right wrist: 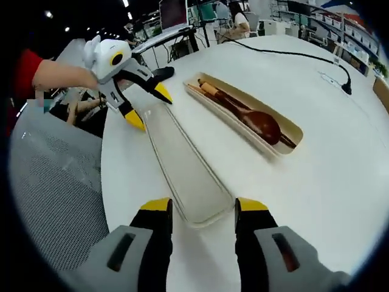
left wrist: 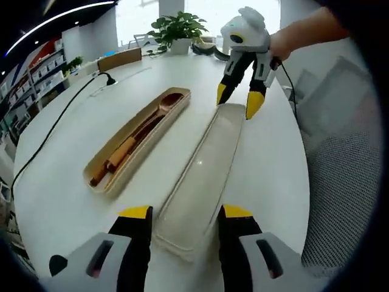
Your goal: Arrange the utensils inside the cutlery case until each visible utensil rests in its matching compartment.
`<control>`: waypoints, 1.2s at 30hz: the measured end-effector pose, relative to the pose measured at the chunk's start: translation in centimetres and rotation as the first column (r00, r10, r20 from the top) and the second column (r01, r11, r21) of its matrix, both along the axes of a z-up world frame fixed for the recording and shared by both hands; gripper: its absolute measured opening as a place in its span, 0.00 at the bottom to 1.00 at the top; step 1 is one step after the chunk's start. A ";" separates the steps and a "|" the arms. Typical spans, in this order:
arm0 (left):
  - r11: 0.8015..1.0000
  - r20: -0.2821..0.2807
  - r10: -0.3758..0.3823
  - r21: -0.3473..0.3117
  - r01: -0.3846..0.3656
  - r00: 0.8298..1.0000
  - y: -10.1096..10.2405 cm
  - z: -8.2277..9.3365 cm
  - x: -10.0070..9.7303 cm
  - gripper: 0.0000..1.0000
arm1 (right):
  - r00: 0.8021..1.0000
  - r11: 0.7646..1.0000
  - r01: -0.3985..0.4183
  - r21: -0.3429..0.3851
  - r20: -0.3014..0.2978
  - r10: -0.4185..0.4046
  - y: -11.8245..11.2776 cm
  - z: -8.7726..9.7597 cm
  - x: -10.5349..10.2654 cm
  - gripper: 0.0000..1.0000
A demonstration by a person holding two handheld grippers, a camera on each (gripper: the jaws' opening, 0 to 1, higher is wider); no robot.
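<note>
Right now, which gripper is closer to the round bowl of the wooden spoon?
Right. The right gripper is open at the end of the lid beside the spoon bowl; the left gripper is open at the lid's opposite end, nearer the handles.

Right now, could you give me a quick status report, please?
Both grippers open: left gripper and right gripper at opposite ends of the lid. Wooden utensils in the case. Nothing blocking.

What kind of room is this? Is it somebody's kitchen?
Probably not a kitchen; it looks like an office. A big white table has a black power cable running across it, shelves line the wall, and a mesh chair stands beside it.
</note>
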State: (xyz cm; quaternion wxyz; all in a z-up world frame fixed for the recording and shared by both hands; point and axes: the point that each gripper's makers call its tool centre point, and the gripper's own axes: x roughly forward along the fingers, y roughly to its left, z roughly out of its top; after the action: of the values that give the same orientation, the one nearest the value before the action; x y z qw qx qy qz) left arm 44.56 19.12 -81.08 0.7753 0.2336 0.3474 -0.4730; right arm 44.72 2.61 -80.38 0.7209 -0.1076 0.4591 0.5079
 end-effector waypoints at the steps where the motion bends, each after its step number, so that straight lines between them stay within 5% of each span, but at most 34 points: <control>1: 1.000 0.006 -0.006 -0.002 0.006 1.000 -0.2 0.1 0.1 0.42 | 1.000 1.000 0.001 0.028 -0.029 0.000 0.3 0.3 -0.4 0.39; 6: 0.999 -0.014 -0.046 0.018 0.046 0.999 -0.1 -0.1 -0.2 0.41 | 0.999 1.000 0.000 0.012 -0.035 0.000 -0.1 0.4 -1.1 0.38; 8: 0.998 -0.023 -0.056 0.024 0.057 0.998 -0.1 -0.2 -0.2 0.41 | 0.993 0.994 -0.098 -0.057 0.053 0.101 -0.2 -0.1 -1.7 0.39; 10: 0.997 -0.034 -0.074 0.025 0.075 0.997 0.1 -0.2 -0.2 0.41 | 0.986 0.989 -0.137 -0.051 0.084 0.140 0.6 -0.1 -2.6 0.48; 14: 0.993 -0.043 -0.111 0.039 0.113 0.993 0.1 -0.4 -0.2 0.41 | 0.963 0.973 -0.159 -0.168 0.192 0.190 -0.1 -0.9 -1.9 0.37; 18: 0.991 -0.040 -0.127 0.042 0.129 0.991 0.2 -0.4 -0.3 0.40 | 0.996 0.996 -0.068 -0.052 0.046 0.070 0.5 -0.6 -2.5 0.36; 21: 0.991 -0.042 -0.126 0.044 0.127 0.991 0.0 -0.4 -0.5 0.37 | 0.996 1.000 0.006 0.030 -0.094 -0.003 0.7 0.1 -3.0 0.36; 23: 0.991 -0.045 -0.123 0.050 0.125 0.991 0.0 -0.4 -0.5 0.33 | 0.995 0.998 0.037 0.056 -0.100 -0.032 0.6 0.3 -2.6 0.36; 26: 0.990 -0.044 -0.126 0.062 0.128 0.991 0.3 -0.3 -0.4 0.15 | 0.993 0.993 0.066 0.097 -0.108 -0.056 0.9 1.0 -2.6 0.22; 29: 0.988 -0.047 -0.139 0.065 0.142 0.989 0.2 -0.2 -0.5 0.15 | 1.000 0.996 -0.027 0.086 -0.008 0.028 1.7 1.1 -2.9 0.30; 31: 0.987 -0.043 -0.144 0.069 0.147 0.989 0.2 -0.2 -0.5 0.15 | 0.994 0.995 -0.095 -0.010 0.049 0.095 1.3 0.2 -3.3 0.25; 33: 0.985 -0.039 -0.154 0.068 0.156 0.987 0.3 -0.2 -0.6 0.15 | 0.984 0.991 -0.129 -0.041 0.117 0.133 1.5 -0.2 -2.9 0.17; 36: 0.982 -0.044 -0.167 0.079 0.170 0.985 0.4 -0.2 -0.6 0.14 | 0.981 0.990 -0.135 -0.051 0.137 0.141 1.4 -0.7 -2.5 0.15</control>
State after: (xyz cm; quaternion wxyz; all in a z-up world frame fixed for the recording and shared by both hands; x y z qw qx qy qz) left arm 43.92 19.56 -81.24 0.7155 0.2852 0.3601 -0.5263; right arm 42.20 3.99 -81.03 0.7121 -0.1895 0.4091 0.5382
